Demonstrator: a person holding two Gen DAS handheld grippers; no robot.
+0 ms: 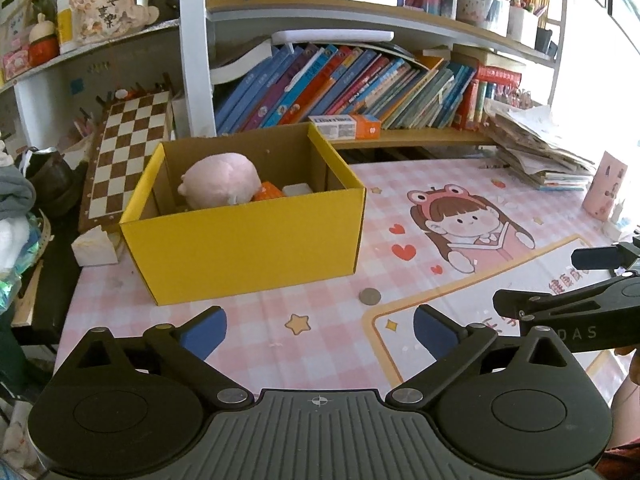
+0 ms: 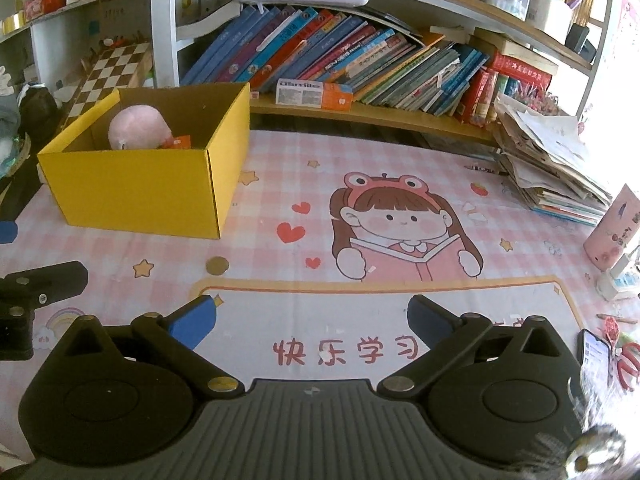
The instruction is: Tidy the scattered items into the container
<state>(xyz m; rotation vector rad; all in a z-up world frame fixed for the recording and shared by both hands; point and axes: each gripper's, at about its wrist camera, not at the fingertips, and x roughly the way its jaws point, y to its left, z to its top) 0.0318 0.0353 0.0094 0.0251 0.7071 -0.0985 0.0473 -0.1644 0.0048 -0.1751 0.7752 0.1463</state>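
A yellow cardboard box (image 1: 244,240) stands open on the pink desk mat; it also shows in the right wrist view (image 2: 136,196). Inside lie a pink plush toy (image 1: 222,180), an orange item (image 1: 270,192) and a white item (image 1: 297,189). A coin (image 1: 370,296) lies on the mat in front of the box's right corner, also in the right wrist view (image 2: 217,265). My left gripper (image 1: 320,332) is open and empty, low over the mat before the box. My right gripper (image 2: 312,322) is open and empty, to the right of the left one.
A shelf of slanted books (image 2: 360,56) with a toothpaste carton (image 2: 314,94) runs behind the mat. A chessboard (image 1: 128,152) leans left of the box. A paper stack (image 2: 552,160), a pink case (image 2: 612,228), a phone (image 2: 594,356) and red scissors (image 2: 628,364) lie at the right.
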